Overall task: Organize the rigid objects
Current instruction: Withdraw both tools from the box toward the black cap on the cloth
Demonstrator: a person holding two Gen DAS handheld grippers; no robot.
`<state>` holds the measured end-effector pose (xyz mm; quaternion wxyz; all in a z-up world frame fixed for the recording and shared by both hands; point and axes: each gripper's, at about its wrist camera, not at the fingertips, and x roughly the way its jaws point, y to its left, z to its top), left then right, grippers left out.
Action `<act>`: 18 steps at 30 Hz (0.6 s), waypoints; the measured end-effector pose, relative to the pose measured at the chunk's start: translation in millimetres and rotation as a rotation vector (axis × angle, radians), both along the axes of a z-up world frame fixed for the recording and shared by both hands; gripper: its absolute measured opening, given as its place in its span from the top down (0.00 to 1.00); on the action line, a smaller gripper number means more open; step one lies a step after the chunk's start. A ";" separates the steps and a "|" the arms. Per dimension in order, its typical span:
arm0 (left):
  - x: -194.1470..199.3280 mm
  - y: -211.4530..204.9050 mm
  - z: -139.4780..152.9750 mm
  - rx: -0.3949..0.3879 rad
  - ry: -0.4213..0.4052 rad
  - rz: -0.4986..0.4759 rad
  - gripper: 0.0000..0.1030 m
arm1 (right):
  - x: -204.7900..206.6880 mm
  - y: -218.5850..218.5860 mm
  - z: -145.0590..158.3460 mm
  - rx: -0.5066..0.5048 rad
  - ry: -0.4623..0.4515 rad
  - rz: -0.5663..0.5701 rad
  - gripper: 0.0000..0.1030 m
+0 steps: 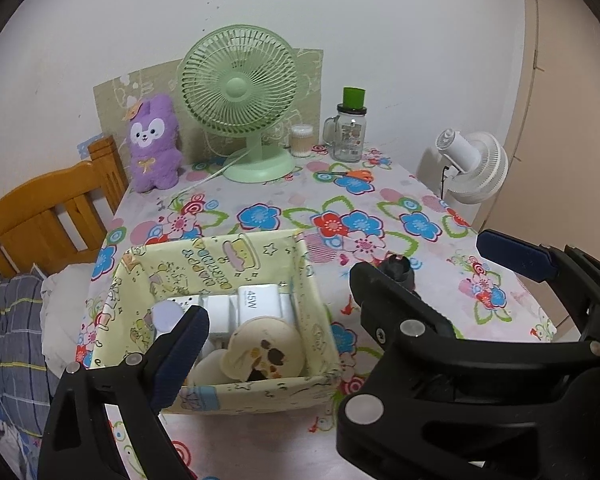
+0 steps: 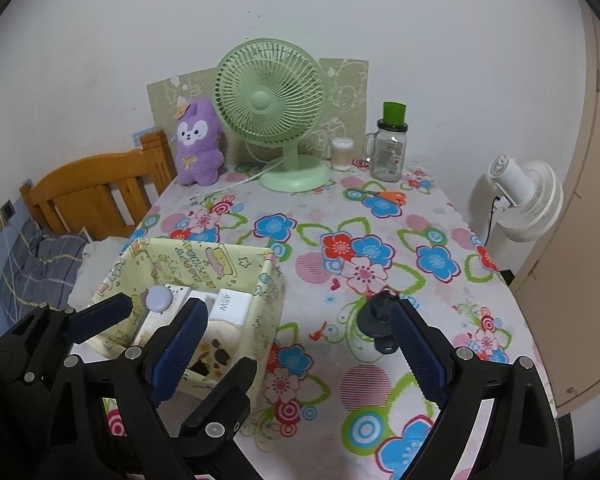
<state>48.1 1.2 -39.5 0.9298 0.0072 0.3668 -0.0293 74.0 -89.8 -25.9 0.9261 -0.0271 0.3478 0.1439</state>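
From the left wrist: holds the left claw point(image 1: 300, 312) spread wide over the near end of the yellow fabric box point(image 1: 260, 394), pinching nothing, with only its left finger point(image 1: 180, 352) plainly seen. Shows, just ahead of and below that finger, white chargers point(image 1: 256, 300) standing in a row, a lilac disc point(image 1: 165, 315) and a cream round case point(image 1: 260, 346), all inside the box. Places the right claw point(image 1: 420, 256) to the right of the left one, likewise spread, with a small black part point(image 1: 398, 270) on the flowered surface point(image 1: 380, 200) by its nearer fingertip. Finds, far ahead of both claws, a green fan point(image 1: 240, 92), a purple plush point(image 1: 152, 144) and a glass jar point(image 1: 348, 136) by the wall. From the right wrist: holds the right claw point(image 2: 298, 306) spread and empty, the black part point(image 2: 374, 316) lying on the surface between the fingers, right beside the right pad point(image 2: 416, 352); cannot tell whether touching. Puts the box point(image 2: 268, 320) left of and partly behind the left finger, with the left claw point(image 2: 190, 330) over its near end, fingers well apart.
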 end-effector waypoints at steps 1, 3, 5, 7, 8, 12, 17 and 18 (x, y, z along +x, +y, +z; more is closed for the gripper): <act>-0.3 -3.1 0.8 0.001 -0.003 -0.002 0.05 | -0.8 -2.2 0.8 0.000 -0.002 -0.002 0.08; -1.7 -7.2 2.0 0.002 -0.006 -0.004 0.05 | -1.8 -7.9 2.4 0.000 -0.004 -0.009 0.08; -2.3 -13.2 3.8 0.004 -0.009 -0.008 0.04 | -2.8 -14.0 4.0 0.001 -0.008 -0.017 0.07; -3.0 -19.1 5.4 0.007 -0.013 -0.015 0.04 | -3.8 -19.6 5.5 0.001 -0.012 -0.024 0.07; -3.3 -21.1 6.2 0.009 -0.015 -0.017 0.04 | -4.5 -22.6 6.3 0.001 -0.015 -0.028 0.07; -6.3 -31.2 8.9 0.008 -0.028 -0.029 0.02 | -7.7 -34.6 9.0 0.006 -0.023 -0.044 0.05; -7.7 -42.6 10.0 0.004 -0.034 -0.043 0.00 | -10.2 -46.9 10.5 0.005 -0.025 -0.062 0.03; -8.0 -45.0 9.6 0.002 -0.031 -0.048 0.00 | -11.1 -48.6 10.8 0.000 -0.027 -0.065 0.03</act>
